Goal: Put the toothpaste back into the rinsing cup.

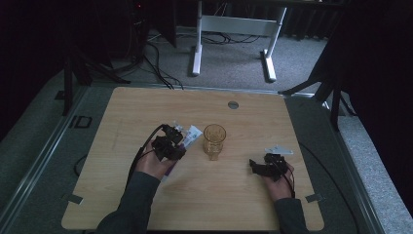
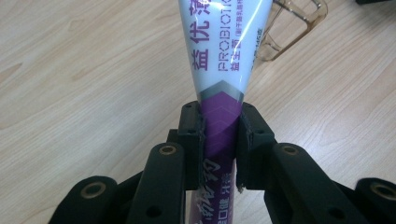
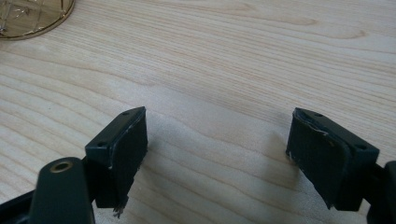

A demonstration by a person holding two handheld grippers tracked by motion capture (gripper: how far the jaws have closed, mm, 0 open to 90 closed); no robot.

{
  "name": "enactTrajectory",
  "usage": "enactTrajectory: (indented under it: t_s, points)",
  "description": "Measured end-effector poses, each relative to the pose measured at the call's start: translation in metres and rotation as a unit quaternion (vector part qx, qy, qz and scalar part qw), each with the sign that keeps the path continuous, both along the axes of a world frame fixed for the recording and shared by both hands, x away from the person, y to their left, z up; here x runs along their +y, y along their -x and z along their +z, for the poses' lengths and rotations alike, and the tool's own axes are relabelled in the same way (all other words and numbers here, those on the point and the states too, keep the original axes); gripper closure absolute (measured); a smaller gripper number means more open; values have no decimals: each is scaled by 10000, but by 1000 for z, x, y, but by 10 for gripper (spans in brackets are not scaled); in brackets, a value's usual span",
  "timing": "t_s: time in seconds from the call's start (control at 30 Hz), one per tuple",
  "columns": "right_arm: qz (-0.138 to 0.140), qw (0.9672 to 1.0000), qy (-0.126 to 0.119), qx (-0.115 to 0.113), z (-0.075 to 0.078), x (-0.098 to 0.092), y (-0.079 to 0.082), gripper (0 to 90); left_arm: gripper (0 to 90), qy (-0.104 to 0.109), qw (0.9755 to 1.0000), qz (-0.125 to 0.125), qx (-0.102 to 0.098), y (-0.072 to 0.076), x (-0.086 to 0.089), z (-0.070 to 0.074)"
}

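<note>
nearby, bare table (image 3: 233, 60) around right claw (image 3: 217, 149)

pale matt wood-grain table (image 1: 146, 112), glossy plastic tube (image 2: 224, 51), clear amber textured cup (image 1: 214, 140), matt black jaws

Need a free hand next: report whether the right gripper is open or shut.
Open. In its own view the right gripper has its jaws spread wide with bare wooden table between them, holding nothing.

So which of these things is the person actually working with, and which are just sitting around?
In use:
- purple and white tube, clamped in the left gripper
- amber glass, likely its target, just beside the tube

Idle or background:
- right gripper, open over bare table
- white desk frame on the floor behind
</note>
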State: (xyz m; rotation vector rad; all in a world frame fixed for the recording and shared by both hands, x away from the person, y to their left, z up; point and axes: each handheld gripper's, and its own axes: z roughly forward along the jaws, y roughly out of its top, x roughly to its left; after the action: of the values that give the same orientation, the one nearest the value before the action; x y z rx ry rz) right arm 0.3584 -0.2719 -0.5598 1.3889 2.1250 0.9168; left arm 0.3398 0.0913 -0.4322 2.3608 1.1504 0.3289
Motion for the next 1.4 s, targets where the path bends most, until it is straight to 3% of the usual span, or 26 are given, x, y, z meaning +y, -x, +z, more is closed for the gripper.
enactTrajectory:
  t_s: [1.4]
  points:
    - [1,10000,-3,8,0,0,0,199,746,417,9978,96,-507,-4,2,8]
